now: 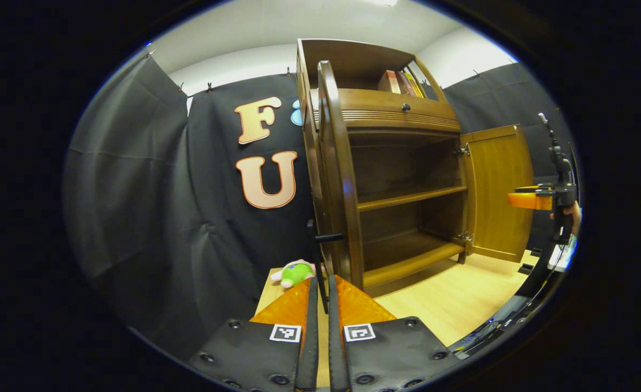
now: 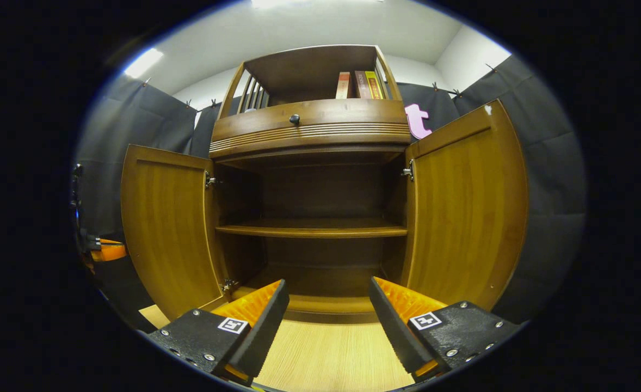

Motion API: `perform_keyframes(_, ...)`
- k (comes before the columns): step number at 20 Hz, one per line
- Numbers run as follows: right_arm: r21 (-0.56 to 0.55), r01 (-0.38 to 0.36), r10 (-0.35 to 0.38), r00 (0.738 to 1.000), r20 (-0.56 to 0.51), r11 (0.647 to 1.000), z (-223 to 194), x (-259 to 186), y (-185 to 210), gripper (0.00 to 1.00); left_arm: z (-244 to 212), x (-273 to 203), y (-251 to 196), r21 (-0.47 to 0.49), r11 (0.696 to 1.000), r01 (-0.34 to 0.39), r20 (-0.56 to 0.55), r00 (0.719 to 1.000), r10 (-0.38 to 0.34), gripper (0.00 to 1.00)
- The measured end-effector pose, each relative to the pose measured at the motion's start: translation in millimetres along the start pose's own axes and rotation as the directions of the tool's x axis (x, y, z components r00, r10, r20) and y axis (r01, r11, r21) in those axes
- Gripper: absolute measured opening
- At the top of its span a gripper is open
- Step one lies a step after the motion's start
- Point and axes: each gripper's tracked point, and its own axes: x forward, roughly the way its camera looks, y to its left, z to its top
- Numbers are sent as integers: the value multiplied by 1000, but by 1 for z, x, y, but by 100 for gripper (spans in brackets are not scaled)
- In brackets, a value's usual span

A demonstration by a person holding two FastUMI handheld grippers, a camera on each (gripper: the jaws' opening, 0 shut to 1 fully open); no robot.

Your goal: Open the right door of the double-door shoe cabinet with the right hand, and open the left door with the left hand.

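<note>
left claw (image 1: 323, 296): pinching the left door (image 1: 338, 179) handle (image 1: 328, 237), frame centre
right claw (image 2: 328, 310): spread, free
risk: overswinging strains my hinges (image 2: 210, 179)

Light wood floor (image 2: 331, 354) — shoe cabinet (image 2: 309, 130), plush toy (image 1: 294, 272)

Left hand-held gripper (image 1: 323, 305): fingers nearly closed, narrow gap, clamped on a thin dark handle bar between the tips, pointing forward and level. Right hand-held gripper (image 2: 328, 305): fingers spread wide, nothing between them, aimed straight ahead, level. In the left gripper view the right hand-held gripper sits far right, a hand (image 1: 572, 213) gripping it behind.
</note>
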Motion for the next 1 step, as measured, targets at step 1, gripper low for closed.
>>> perform_keyframes(1,2,-13,13,1000,1,1000,1,3,2,100,6,-8,-10,-13,1000,7,11,1000,-7,15)
